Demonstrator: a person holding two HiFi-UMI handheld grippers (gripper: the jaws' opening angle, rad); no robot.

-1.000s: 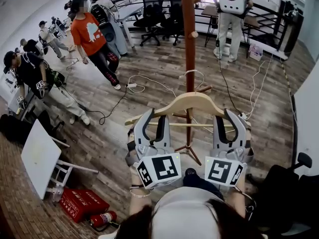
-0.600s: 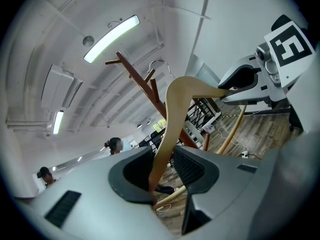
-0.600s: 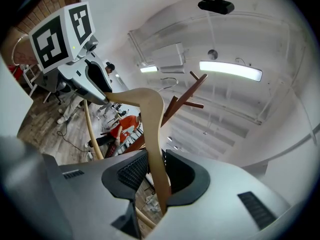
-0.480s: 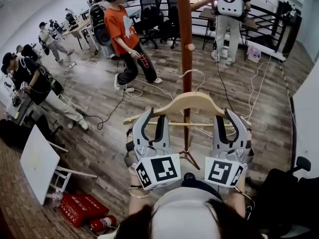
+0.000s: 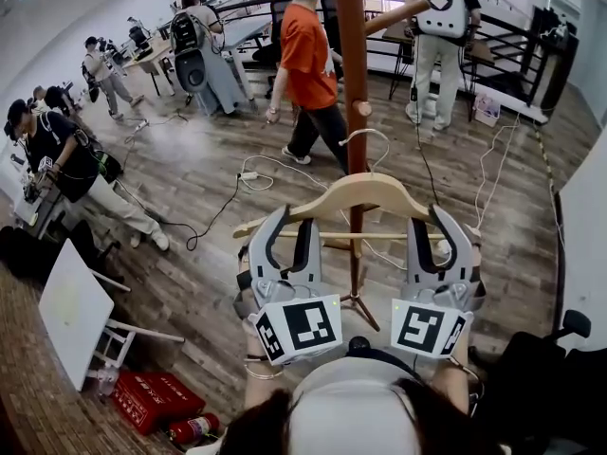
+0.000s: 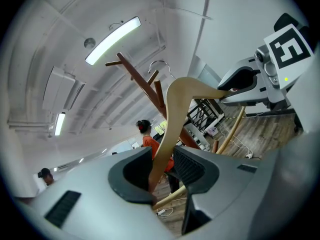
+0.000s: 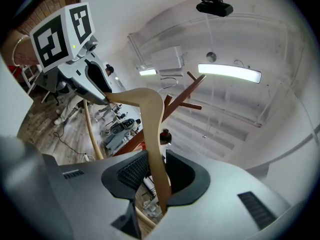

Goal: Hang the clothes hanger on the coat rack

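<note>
One smooth, pale wooden clothes hanger (image 5: 365, 192), gently arched, with one thin crossbar and one wire hook (image 5: 368, 138), is held level by two grey grippers. The left gripper (image 5: 287, 227) is clamped on one arm and the right gripper (image 5: 436, 227) on the other, with ribbed pads (image 7: 133, 174) against the wood. One round, reddish-brown coat rack (image 5: 352, 83) stands just beyond the fingertips.

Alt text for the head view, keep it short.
Left gripper and right gripper each clamp one end of a wooden hanger, held level in front of the coat rack pole, its metal hook on no peg. People stand on the wood floor beyond.
</note>
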